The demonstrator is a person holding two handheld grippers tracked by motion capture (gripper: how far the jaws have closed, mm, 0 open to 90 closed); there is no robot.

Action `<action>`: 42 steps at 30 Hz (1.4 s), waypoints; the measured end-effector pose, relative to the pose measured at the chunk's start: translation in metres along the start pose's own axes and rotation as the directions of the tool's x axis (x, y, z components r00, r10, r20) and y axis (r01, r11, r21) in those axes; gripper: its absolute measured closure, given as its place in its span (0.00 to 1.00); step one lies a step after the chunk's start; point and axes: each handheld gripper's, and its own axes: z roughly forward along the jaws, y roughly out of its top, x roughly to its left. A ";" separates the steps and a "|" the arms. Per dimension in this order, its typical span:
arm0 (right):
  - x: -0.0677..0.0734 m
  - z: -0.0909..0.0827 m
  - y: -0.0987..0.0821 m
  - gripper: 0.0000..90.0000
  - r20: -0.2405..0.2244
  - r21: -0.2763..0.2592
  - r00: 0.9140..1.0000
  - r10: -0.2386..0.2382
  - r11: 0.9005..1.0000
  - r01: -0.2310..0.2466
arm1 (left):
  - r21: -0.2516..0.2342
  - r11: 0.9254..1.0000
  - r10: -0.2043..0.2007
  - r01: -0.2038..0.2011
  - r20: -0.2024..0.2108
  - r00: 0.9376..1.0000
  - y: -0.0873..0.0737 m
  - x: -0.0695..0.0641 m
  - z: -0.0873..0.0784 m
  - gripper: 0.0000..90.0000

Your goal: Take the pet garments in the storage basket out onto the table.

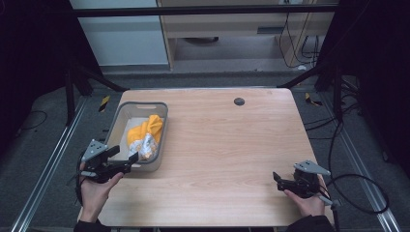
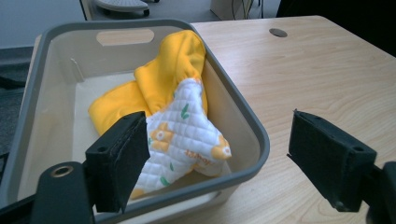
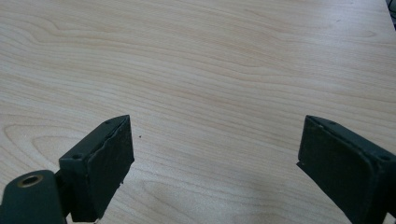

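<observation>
A yellow cloth lies bunched in the bin at left of centre. The left gripper, jaws apart, is held at its near rim, seemingly for reaching in. The right gripper, also spread, is parked lower right over bare table.

Grey carpet floor all round, dim at the edges; pale cabinet beyond the table; black cables trailing right.

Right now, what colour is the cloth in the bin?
Yellow cloth with white quilted printed lining; left gripper view.
</observation>
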 end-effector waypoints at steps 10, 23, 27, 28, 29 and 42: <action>0.000 0.001 0.000 0.11 0.000 0.009 1.000 0.004 1.000 -0.004 | -0.025 1.000 -0.007 0.007 0.000 1.000 0.020 0.007 0.004 0.22; 0.000 0.001 0.000 0.11 0.000 0.009 1.000 0.006 1.000 -0.006 | 0.002 1.000 -0.014 0.014 -0.015 1.000 0.034 0.010 0.030 0.23; -0.001 0.000 0.000 0.11 0.006 0.000 1.000 0.002 1.000 -0.002 | 0.020 1.000 -0.010 0.010 -0.013 1.000 0.036 0.011 0.037 0.23; -0.001 0.000 0.000 0.11 0.007 0.001 1.000 0.001 1.000 -0.001 | 0.029 1.000 -0.010 0.011 -0.011 1.000 0.036 0.011 0.040 0.23; -0.001 0.000 0.000 0.11 0.007 0.003 1.000 -0.001 1.000 0.001 | 0.034 0.999 -0.008 0.009 -0.013 1.000 0.036 0.011 0.042 0.24; 0.000 0.002 0.001 0.11 0.004 0.014 1.000 -0.007 1.000 0.007 | 0.103 0.995 0.006 -0.003 -0.032 0.999 0.036 0.011 0.068 0.29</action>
